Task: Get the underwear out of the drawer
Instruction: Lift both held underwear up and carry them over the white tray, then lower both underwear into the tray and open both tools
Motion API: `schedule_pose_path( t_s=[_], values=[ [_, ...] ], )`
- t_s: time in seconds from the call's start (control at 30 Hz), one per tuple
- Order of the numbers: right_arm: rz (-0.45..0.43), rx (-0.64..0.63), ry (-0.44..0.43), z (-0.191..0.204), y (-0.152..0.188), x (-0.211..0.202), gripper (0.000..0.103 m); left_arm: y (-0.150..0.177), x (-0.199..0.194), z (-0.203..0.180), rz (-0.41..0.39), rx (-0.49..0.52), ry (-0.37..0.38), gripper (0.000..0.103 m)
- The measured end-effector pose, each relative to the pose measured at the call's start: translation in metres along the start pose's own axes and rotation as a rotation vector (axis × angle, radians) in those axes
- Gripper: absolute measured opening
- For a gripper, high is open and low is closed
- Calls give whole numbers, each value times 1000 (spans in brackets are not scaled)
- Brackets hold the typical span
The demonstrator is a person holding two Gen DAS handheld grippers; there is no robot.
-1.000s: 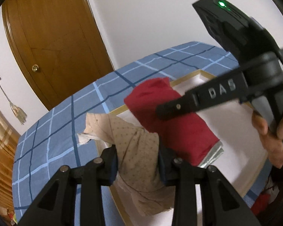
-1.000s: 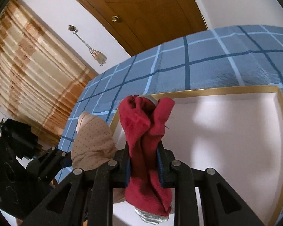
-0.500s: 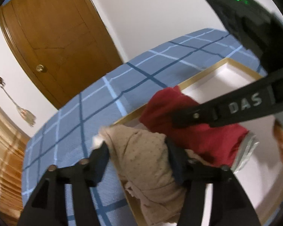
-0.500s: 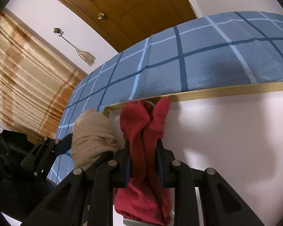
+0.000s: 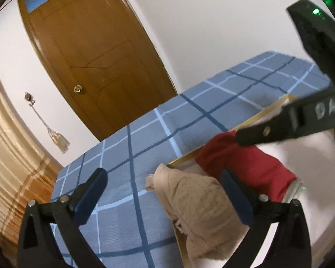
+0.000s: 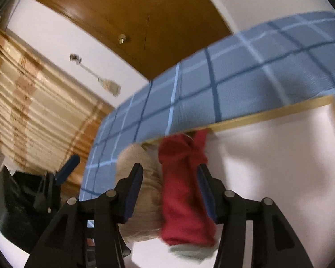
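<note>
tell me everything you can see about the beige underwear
The beige underwear is a soft, thin-looking cloth with a fine pattern of small dark dots, crumpled into a loose heap. It lies draped over the drawer's gold-coloured edge, partly on the blue checked bedspread and partly on the white inside. It lies against the red underwear. The left gripper stands open around it, fingers apart from the cloth; the right gripper is open too.
</note>
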State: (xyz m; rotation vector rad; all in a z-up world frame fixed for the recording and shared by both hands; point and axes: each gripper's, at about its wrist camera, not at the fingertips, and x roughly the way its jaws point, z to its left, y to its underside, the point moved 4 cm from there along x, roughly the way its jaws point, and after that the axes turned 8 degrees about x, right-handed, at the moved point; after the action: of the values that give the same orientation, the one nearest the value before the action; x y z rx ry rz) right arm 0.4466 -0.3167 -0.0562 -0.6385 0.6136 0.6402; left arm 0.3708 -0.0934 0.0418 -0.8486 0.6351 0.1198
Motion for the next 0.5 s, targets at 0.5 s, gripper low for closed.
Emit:
schedule_pose_path(
  t_s=[0.5],
  values=[
    [-109,-133,34,6,70,-78,54,52,-53,-28,87,-247,15,103]
  ],
)
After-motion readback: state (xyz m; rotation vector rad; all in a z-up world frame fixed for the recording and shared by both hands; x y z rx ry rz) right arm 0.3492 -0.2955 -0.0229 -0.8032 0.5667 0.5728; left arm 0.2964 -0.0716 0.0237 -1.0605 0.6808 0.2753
